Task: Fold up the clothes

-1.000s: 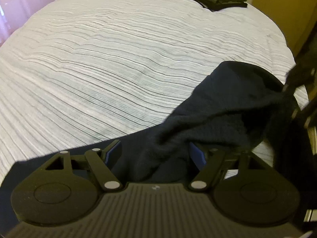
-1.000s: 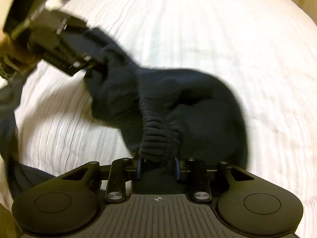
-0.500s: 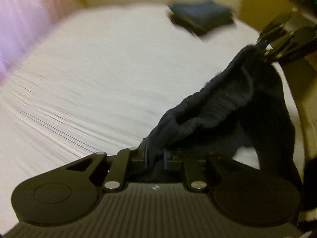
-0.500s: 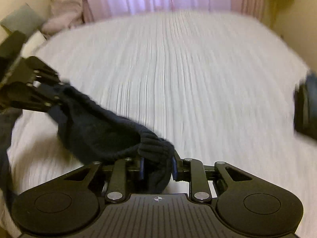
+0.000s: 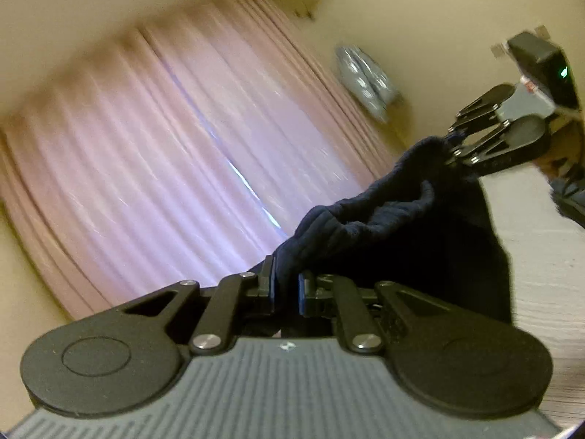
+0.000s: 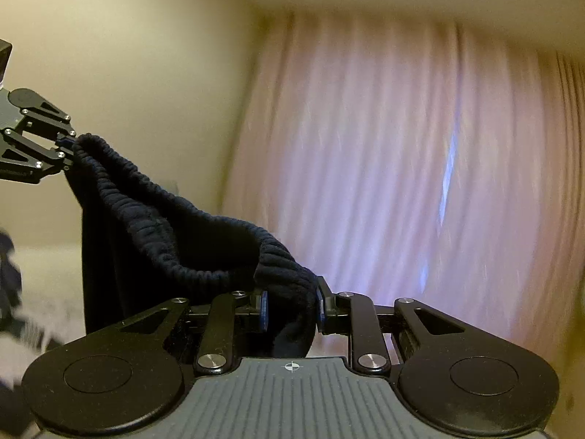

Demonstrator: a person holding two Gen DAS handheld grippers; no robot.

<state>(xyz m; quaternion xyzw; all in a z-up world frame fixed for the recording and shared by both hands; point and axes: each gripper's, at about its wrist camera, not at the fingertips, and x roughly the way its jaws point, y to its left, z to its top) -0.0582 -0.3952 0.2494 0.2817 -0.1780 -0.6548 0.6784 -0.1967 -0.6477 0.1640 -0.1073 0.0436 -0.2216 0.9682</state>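
Left gripper [image 5: 286, 287] and right gripper [image 6: 290, 309] are each clamping the dark garment's [image 6: 164, 234] apparently elasticated edge, before the pink curtain [image 6: 420, 183].

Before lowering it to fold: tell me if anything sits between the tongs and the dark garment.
Nothing does. The left tongs and right tongs are each shut directly on the dark garment, which hangs stretched between them in the air.

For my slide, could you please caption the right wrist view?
Right gripper and left gripper hold a dark ribbed garment stretched between them, before pink curtains.
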